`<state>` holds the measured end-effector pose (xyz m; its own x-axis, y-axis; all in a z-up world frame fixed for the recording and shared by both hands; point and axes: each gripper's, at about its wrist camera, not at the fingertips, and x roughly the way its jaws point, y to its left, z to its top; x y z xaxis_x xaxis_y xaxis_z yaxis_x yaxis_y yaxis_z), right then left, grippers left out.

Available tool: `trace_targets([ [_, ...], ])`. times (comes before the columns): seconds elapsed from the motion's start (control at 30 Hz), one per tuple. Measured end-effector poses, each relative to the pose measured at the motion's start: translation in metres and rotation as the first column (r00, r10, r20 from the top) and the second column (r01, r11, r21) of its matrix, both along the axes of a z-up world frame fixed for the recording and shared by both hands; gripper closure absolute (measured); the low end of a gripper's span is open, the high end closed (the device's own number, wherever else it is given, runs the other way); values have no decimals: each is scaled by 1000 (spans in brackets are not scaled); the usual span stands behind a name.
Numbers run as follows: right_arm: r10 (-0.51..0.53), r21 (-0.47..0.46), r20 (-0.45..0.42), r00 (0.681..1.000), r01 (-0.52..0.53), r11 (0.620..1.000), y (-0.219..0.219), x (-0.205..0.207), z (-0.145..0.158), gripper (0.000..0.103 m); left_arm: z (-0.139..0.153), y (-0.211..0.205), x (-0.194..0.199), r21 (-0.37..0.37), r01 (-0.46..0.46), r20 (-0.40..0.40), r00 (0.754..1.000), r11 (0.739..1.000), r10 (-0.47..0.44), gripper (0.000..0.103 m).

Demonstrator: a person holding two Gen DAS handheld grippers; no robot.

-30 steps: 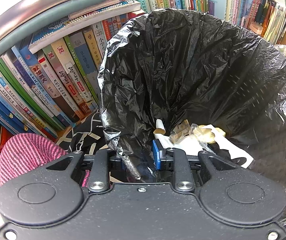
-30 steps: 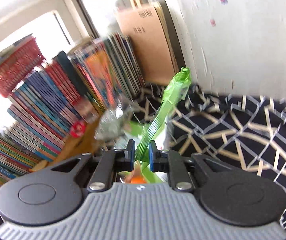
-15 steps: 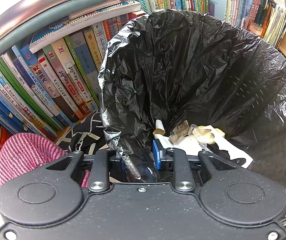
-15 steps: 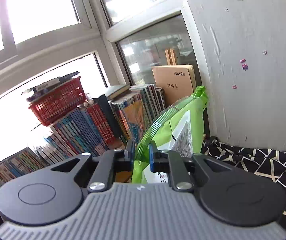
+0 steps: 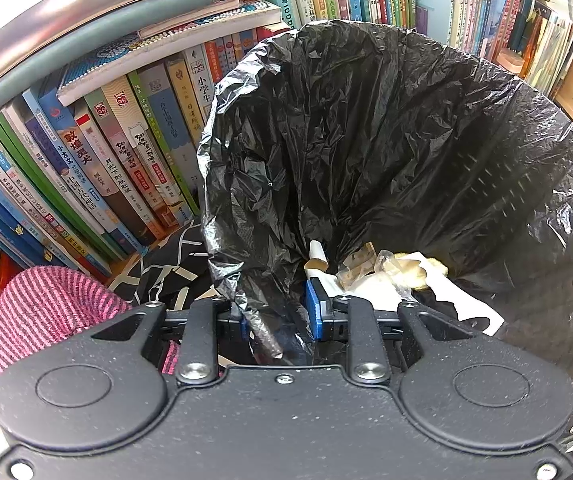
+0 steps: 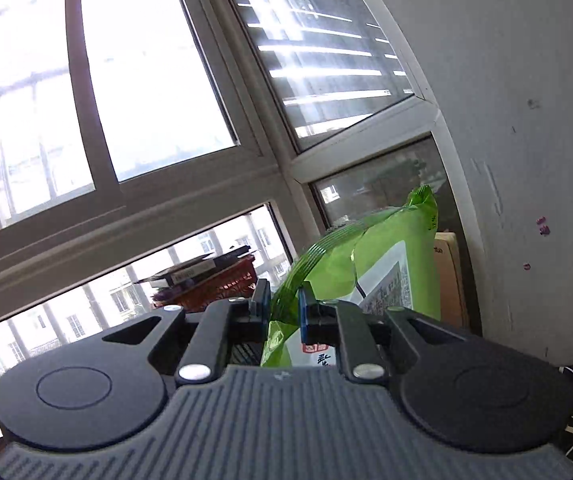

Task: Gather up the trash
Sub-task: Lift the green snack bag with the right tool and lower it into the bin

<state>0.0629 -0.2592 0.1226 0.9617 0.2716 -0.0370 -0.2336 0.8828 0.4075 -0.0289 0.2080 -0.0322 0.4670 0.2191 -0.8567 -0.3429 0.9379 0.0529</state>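
Right wrist view shows your right gripper (image 6: 282, 310) has lifted the green snack bag (image 6: 370, 268), jaws clamped, toward the window, while your left gripper (image 5: 274, 314) still pinches the black trash bag (image 5: 386, 140) rim open.

Plenty out of sight here, folks!
The lower part of the green snack bag (image 6: 370, 264) drops behind the right hand-held gripper (image 6: 282, 312) body, its white label print too small to read. Over on the left wrist view, the black trash bag (image 5: 386, 152) runs off the right edge, its near rim vanishing behind the left hand-held gripper (image 5: 274, 316); the scraps (image 5: 382, 276) at the bottom are a jumble, hard to identify.
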Motion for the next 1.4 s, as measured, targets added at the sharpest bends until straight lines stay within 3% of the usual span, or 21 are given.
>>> trace_targets([
  [0.23,150,46,90,985,-154,987,15,-17,40,86,0,1,0,-8,-1,5,1000,1000,1,78],
  [0.37,262,101,122,957,-274,956,19,-21,54,86,0,1,0,-11,-1,7,1000,1000,1,78],
  [0.5,395,180,140,908,-416,891,23,-21,58,86,0,1,0,-13,-1,8,1000,1000,1,77],
  [0.67,560,270,133,817,-574,773,32,-23,49,86,0,1,0,-13,-1,9,1000,1000,1,77],
  [0.77,646,308,78,760,-634,709,46,-14,36,86,0,1,0,-13,-1,8,1000,1000,1,77],
  [0.97,725,367,-120,679,-648,668,84,8,-8,86,0,2,0,-13,-1,9,1000,1000,1,77],
  [1.17,724,386,-345,598,-612,690,121,26,-67,85,0,2,0,-14,-1,9,1000,1000,1,77],
  [1.4,681,287,-533,502,-650,704,167,24,-108,85,0,2,0,-14,-1,9,1000,1000,1,77],
])
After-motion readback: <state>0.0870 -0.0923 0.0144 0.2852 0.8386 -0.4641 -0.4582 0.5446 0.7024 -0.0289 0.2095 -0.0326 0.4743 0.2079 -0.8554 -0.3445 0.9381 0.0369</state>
